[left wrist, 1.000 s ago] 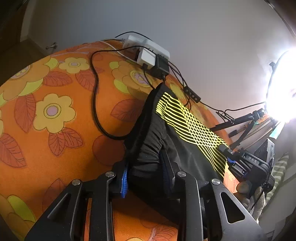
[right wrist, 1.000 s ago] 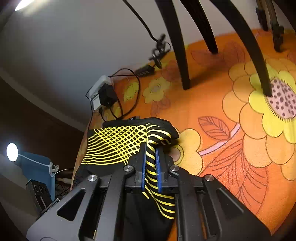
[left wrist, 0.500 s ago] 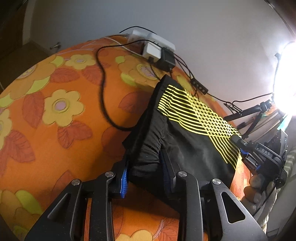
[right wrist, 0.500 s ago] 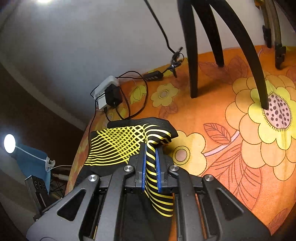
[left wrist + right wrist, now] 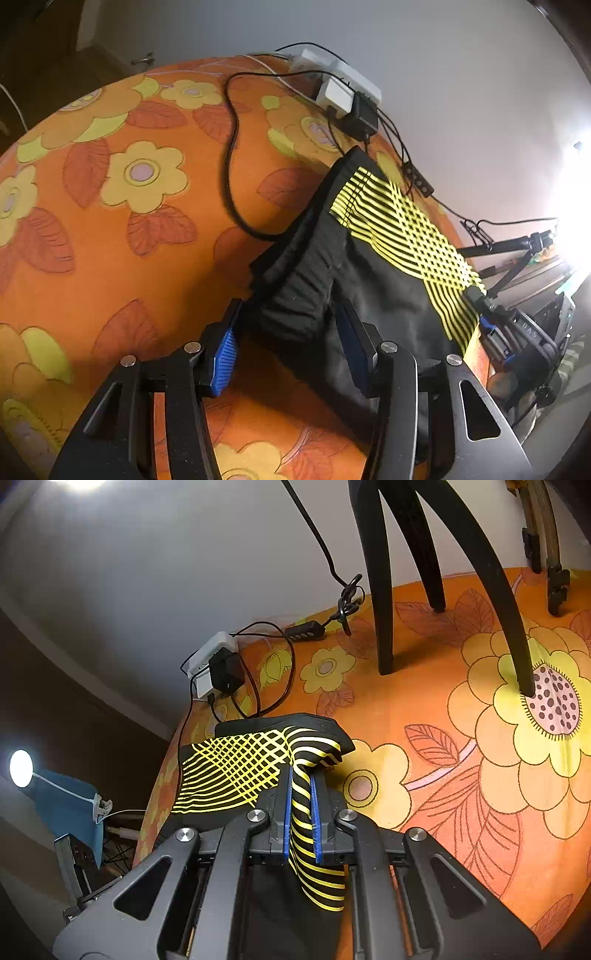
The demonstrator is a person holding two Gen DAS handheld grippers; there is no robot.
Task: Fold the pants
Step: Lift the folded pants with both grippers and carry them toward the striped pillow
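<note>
Here the pants (image 5: 373, 266) (black, with yellow stripes) lie on the orange flowered cloth (image 5: 122, 229), near a white power strip (image 5: 340, 79) and its black cables by the wall. The left gripper (image 5: 288, 332) has its jaws spread apart, with the gathered black waistband sitting loosely between the blue pads (image 5: 223, 356). The right gripper (image 5: 300, 805) is pressed together on a striped fold of the pants (image 5: 258, 760), the cloth pinched between its blue pads and hanging down below them. Black tripod legs (image 5: 380, 590) stand on the cloth beyond.
</note>
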